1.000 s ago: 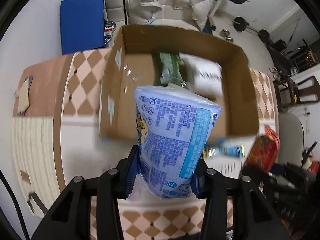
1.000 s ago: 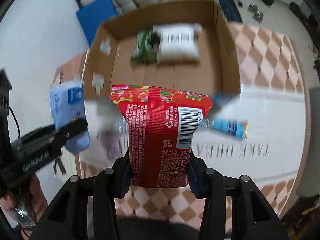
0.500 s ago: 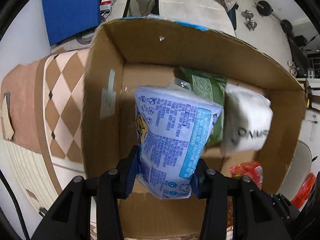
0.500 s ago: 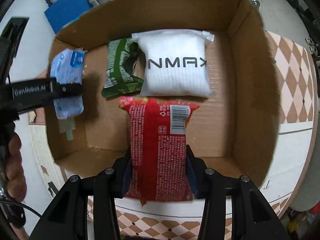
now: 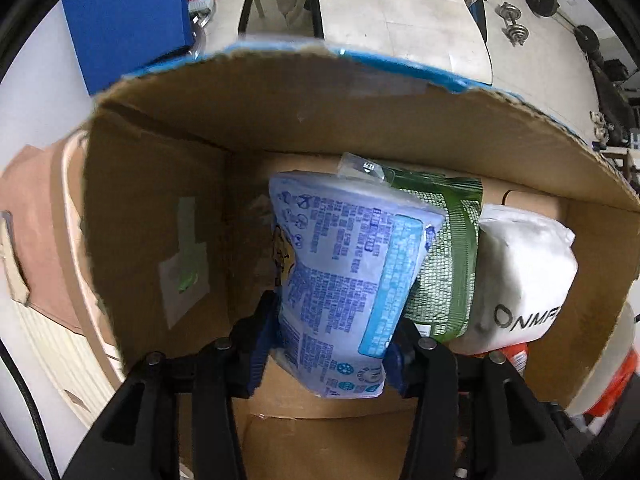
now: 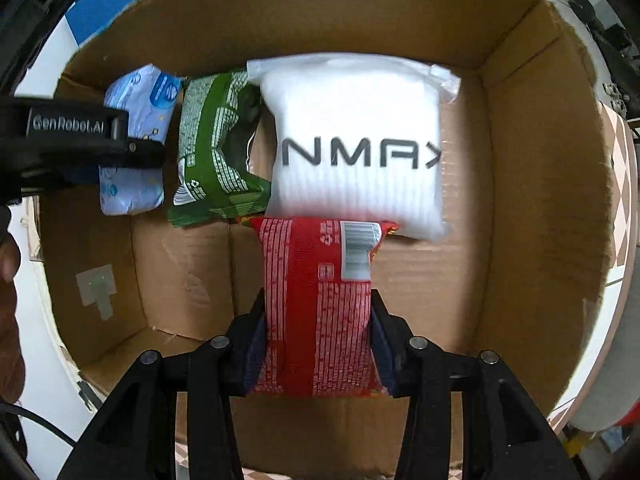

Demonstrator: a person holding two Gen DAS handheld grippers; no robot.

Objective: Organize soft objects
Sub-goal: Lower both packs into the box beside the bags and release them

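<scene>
My left gripper (image 5: 330, 344) is shut on a light blue soft pack (image 5: 344, 280) and holds it low inside the cardboard box (image 5: 152, 208), at the far left, beside a green pack (image 5: 444, 264). My right gripper (image 6: 316, 344) is shut on a red pack (image 6: 316, 300) and holds it inside the box (image 6: 520, 200), its top edge against the front of a white ONMAX pack (image 6: 356, 148). The right wrist view also shows the blue pack (image 6: 136, 184), the green pack (image 6: 212, 160) and the left gripper (image 6: 136, 148) in a row along the far wall.
The box stands on a table with a brown and cream checked cloth (image 6: 624, 200). Bare cardboard floor (image 6: 180, 276) shows at the box's front left and right. Beyond the box are a blue panel (image 5: 128, 16), a tiled floor and dumbbells (image 5: 516, 28).
Both grippers have moved forward and down from above the table into the box, each carrying its pack. The blue pack now sits beside the green pack; the red pack reaches the white pack.
</scene>
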